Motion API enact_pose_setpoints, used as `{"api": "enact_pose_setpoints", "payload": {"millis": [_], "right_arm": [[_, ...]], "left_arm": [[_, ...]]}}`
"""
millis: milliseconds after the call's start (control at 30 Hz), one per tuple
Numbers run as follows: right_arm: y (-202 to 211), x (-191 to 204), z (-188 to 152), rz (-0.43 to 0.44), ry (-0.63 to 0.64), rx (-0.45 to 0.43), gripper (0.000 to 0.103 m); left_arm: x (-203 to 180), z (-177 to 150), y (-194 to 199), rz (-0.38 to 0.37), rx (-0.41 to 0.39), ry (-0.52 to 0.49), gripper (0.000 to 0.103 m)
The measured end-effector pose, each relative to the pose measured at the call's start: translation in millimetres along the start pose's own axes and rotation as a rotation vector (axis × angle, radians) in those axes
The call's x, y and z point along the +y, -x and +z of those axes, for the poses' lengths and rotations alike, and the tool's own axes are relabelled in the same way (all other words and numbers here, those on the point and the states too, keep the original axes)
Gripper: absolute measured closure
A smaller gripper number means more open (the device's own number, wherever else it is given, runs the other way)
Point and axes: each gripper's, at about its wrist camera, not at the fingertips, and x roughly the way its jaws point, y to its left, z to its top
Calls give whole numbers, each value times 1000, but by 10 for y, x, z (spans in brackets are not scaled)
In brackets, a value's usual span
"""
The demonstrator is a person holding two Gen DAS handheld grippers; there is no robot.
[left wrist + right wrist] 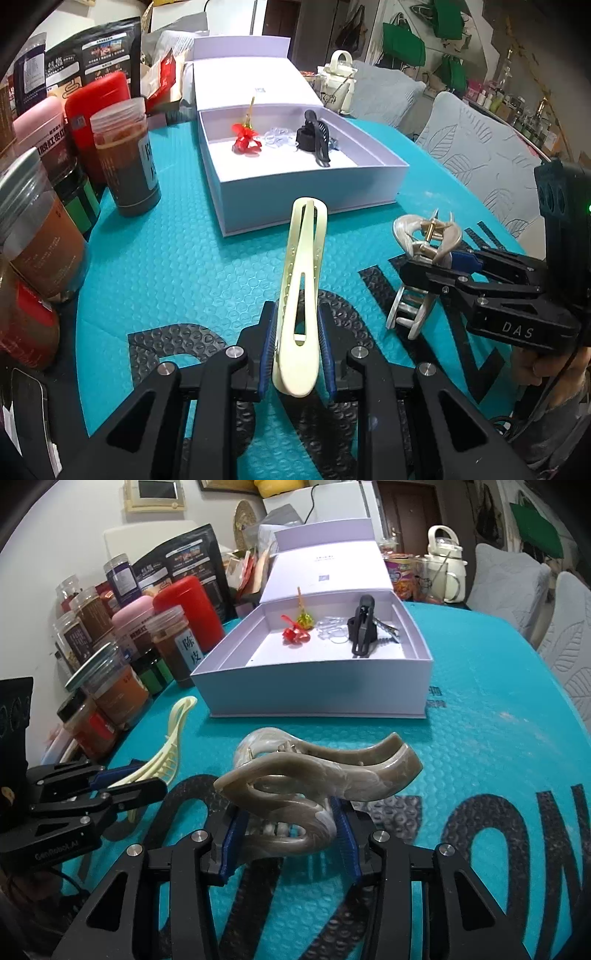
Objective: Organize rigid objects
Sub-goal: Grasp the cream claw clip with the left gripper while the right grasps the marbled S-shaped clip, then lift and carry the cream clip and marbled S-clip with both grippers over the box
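While the left gripper (pixel 297 360) pinches the long cream plastic hair clip (pixel 300 299), its axis pointing at the open white cardboard box (pixel 306 188) ahead, the right gripper (pixel 286 840) clamps the pearly grey claw clip (pixel 314 782), equally near the box's front wall.

The right gripper (pixel 286 840) has its blue pads (pixel 231 843) pressed on a pearly grey claw clip (pixel 314 775) — held just above the teal mat (pixel 480 746). Off to the left, the left gripper (pixel 122 784) is clamped on a cream clip (pixel 166 746). Behind them sits an open white box (pixel 314 690) with a red flower (pixel 295 633), some clear bits and a black clip (pixel 364 626) inside. Jars (pixel 110 686) crowd the mat's left edge.
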Motion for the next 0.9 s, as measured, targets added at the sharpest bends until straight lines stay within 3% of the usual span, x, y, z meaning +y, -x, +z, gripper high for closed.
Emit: {"api": "enact_pose_setpoints", "payload": {"millis": [467,900], "right_arm": [[473,27,6,23,-29,-86,59],[831,72,299,30,-8,-158,59]], "left_arm": [[-188,192,368,-16,-91,-40,81],[-336,577,622,-36,-189,-97,81]]}}
